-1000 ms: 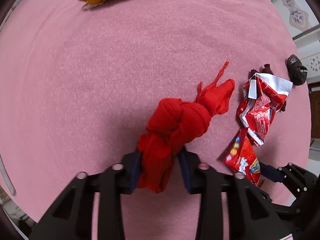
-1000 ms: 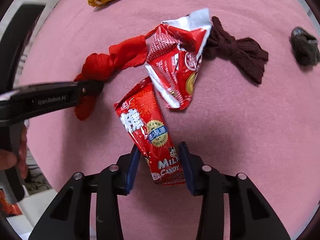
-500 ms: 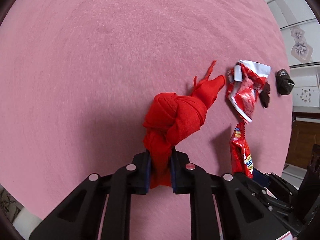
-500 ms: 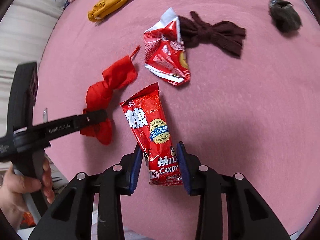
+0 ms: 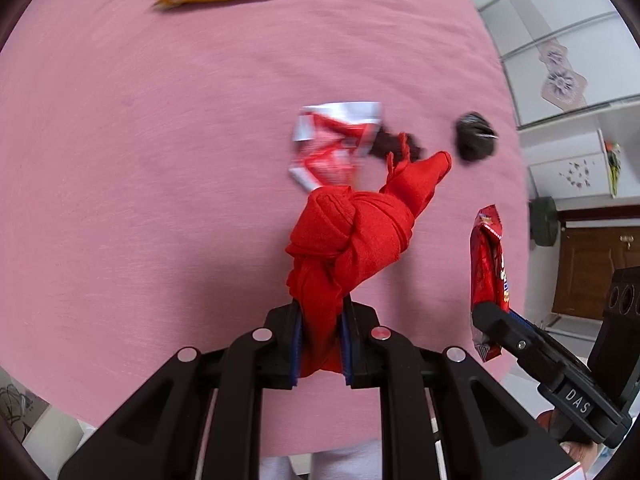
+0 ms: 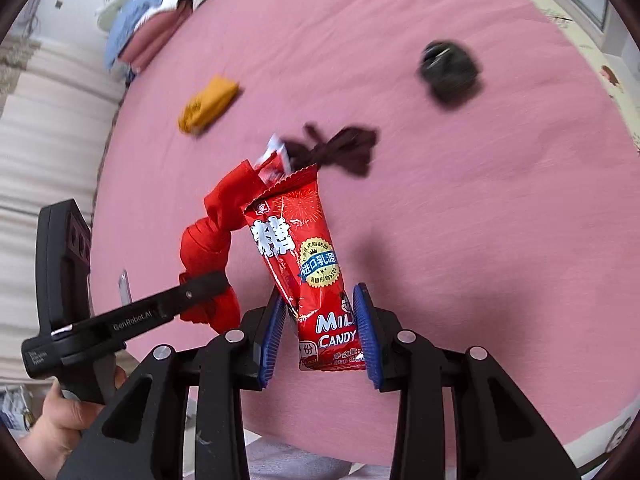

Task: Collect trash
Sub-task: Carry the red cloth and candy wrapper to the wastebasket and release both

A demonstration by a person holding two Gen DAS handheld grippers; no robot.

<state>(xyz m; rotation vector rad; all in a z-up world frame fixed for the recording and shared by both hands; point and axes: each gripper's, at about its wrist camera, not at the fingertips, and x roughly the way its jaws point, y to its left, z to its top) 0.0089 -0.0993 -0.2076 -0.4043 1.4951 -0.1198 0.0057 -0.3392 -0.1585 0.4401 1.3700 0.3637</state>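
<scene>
Left gripper [image 5: 320, 344] is clamped on the knotted red cloth [image 5: 352, 232]; right gripper [image 6: 320, 328] — the milk candy wrapper [image 6: 308, 272] is pinched, above the pink bedspread [image 6: 460, 220].

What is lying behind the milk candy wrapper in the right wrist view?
Behind the milk candy wrapper lie a torn red-and-white wrapper, mostly covered, and a knotted brown cloth on the pink sheet. How they touch is hidden.

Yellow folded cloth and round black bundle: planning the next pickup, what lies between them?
Only bare pink blanket between yellow folded cloth and round black bundle, per the right wrist view.
</scene>
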